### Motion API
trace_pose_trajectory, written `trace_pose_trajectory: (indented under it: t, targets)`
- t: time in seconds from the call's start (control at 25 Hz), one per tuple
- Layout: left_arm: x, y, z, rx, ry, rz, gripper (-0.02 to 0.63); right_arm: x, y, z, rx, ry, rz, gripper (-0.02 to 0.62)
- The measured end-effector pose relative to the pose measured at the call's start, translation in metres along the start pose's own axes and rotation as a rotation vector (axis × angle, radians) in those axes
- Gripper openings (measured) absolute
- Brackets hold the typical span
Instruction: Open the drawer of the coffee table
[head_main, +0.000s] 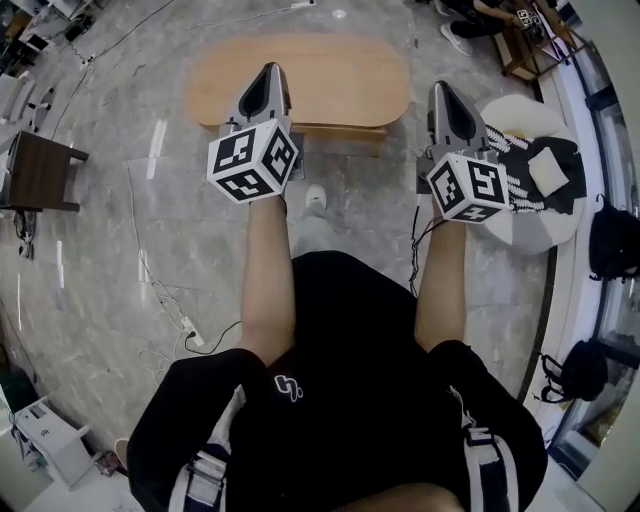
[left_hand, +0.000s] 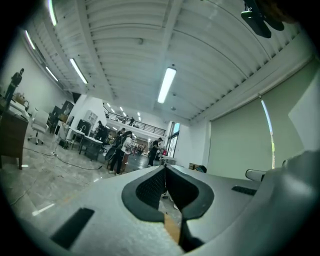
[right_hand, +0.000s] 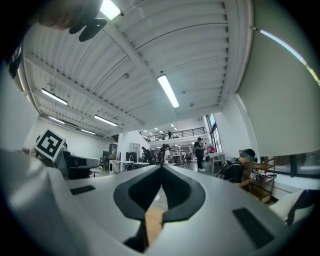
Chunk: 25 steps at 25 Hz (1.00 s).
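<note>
The oval wooden coffee table (head_main: 330, 70) stands on the marble floor ahead of me in the head view; its drawer front (head_main: 345, 133) shows along the near edge. My left gripper (head_main: 269, 68) hangs shut over the table's left part, held level. My right gripper (head_main: 442, 88) is shut too, just off the table's right end. Nothing is between either pair of jaws. In the left gripper view the left gripper (left_hand: 164, 166) has its tips together, and in the right gripper view the right gripper (right_hand: 161, 166) does as well. A strip of tabletop wood (right_hand: 152, 222) shows between the right jaws.
A dark wooden side table (head_main: 40, 172) stands at the left. At the right a white round seat (head_main: 540, 225) carries black-and-white cloth. A cable and power strip (head_main: 190, 332) lie on the floor. Black bags (head_main: 612, 240) sit by the right wall. People stand far off (left_hand: 119, 147).
</note>
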<state>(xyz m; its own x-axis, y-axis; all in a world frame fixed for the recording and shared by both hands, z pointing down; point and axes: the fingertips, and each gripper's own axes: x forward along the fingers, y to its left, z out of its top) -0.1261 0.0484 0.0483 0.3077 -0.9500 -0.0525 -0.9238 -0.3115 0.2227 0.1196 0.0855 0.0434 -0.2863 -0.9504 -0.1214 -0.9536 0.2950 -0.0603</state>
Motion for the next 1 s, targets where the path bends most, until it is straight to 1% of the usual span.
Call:
trace_pose_trajectory:
  t: [0.2,0.36,0.44,0.6,0.84,0.92,1.0]
  targets:
    - [0.079,0.021,-0.001,-0.005,0.023,-0.045,0.011,0.072,-0.013,-0.007,-0.017,0.041,-0.022,0.012]
    - [0.138,0.03,0.0,0.019,0.03,-0.066,0.011,0.126,-0.029,-0.01,-0.022,0.06,-0.024,0.012]
    - [0.167,0.035,0.001,0.032,0.033,-0.079,0.011,0.152,-0.042,-0.012,-0.021,0.067,-0.04,0.012]
    - [0.22,0.066,0.005,0.032,0.039,-0.096,0.011,0.209,-0.05,-0.024,-0.003,0.073,-0.058,0.012]
    - [0.283,0.108,0.0,0.038,0.101,-0.117,0.011,0.289,-0.044,-0.05,0.051,0.108,-0.068,0.012]
    - [0.298,0.12,-0.009,0.023,0.126,-0.114,0.011,0.304,-0.045,-0.061,0.043,0.138,-0.07,0.012]
    - [0.308,0.127,-0.023,0.005,0.154,-0.11,0.011,0.309,-0.056,-0.072,0.046,0.165,-0.093,0.012]
